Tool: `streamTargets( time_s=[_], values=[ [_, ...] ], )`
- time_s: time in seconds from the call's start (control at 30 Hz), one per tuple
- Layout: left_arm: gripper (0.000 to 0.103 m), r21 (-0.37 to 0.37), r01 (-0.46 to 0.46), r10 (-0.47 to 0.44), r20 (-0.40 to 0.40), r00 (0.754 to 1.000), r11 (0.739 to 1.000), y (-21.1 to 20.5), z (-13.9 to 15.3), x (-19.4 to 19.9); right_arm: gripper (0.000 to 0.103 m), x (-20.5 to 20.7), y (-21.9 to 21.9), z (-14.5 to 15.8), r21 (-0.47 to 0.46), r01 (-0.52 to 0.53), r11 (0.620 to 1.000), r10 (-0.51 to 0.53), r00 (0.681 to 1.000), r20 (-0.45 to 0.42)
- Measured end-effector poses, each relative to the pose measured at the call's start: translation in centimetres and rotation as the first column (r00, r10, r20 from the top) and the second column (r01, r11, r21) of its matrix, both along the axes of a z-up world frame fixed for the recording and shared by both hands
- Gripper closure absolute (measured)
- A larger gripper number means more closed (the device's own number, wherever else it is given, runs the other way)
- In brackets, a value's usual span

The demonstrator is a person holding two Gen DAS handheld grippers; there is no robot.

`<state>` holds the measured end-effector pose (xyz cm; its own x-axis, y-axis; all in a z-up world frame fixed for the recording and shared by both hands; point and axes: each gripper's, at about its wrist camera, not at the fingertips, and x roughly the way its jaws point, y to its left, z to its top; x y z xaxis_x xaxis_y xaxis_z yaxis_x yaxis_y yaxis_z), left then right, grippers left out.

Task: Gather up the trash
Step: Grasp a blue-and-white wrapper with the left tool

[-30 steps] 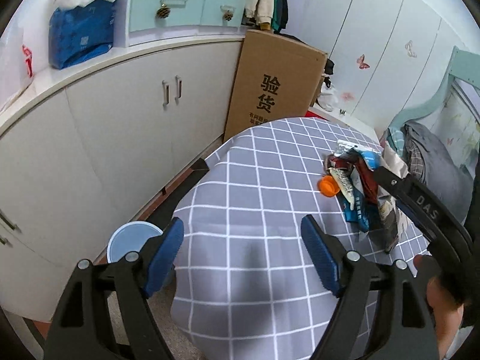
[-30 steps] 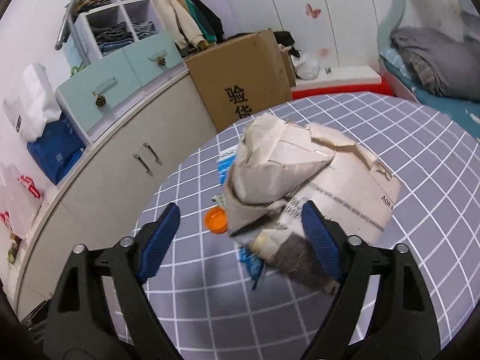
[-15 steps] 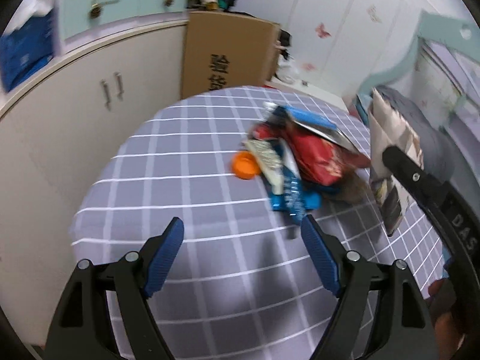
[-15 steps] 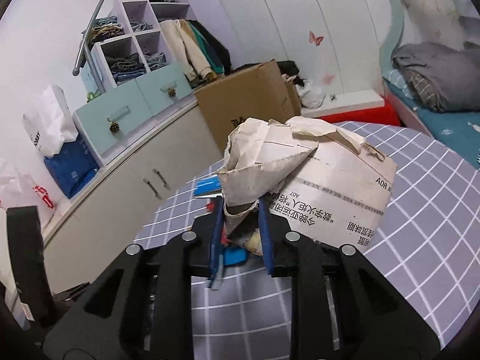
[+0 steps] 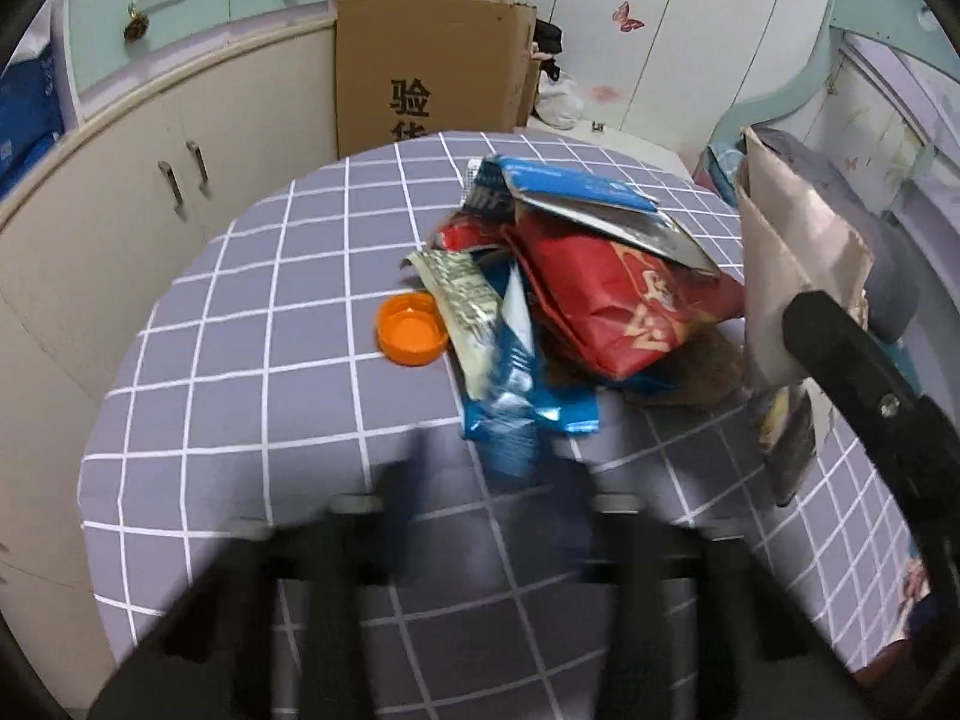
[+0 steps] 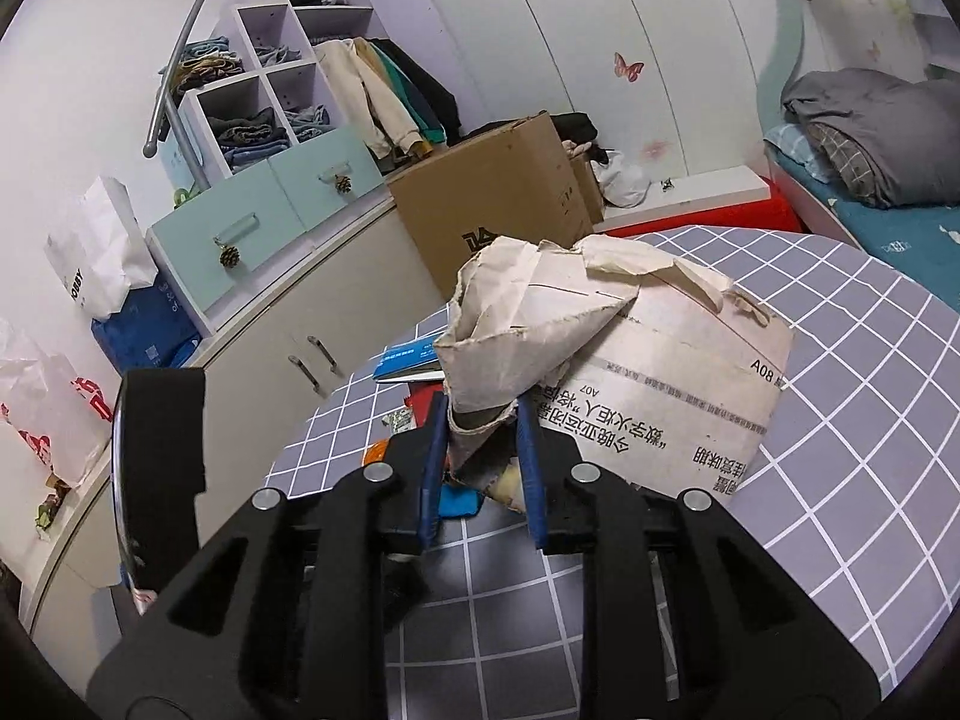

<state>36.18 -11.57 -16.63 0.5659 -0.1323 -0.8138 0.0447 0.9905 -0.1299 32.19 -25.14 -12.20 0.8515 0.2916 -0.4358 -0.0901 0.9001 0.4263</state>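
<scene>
Right gripper jaws are pinching the crumpled paper bag, mid-frame. Left gripper jaws, blurred at bottom centre, are closing on the blue wrapper's tip; the orange cap sits left on the worktop.

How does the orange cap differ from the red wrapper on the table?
The orange cap is small, round and stiff; the red wrapper is far larger, flat and crumpled. The cap lies alone on the cloth, while the wrapper sits in the pile under a blue packet. Both rest on the checked table.
</scene>
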Motion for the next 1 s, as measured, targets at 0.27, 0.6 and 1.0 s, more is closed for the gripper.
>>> streamTargets(
  time_s=[0.27, 0.6, 1.0],
  values=[
    [0.089, -0.073, 0.052, -0.051, 0.02, 0.998, 0.996, 1.3, 1.6, -3.0, 0.081, -0.3, -0.4, 0.3, -0.003, 0.01, 1.0, -0.01, 1.0, 0.011],
    [0.089, -0.142, 0.014, 0.008, 0.155, 0.988, 0.99, 7.3, 6.2, -9.8, 0.081, -5.2, 2.3, 4.9, -0.03, -0.065, 0.997, 0.069, 0.99, 0.121],
    [0.089, -0.141, -0.235, 0.259, 0.182, 0.949, 0.962, 20.8, 7.0, -17.8, 0.081, -8.3, 17.3, 6.2, -0.039, -0.466, 0.884, 0.468, 0.88, 0.076]
  ],
)
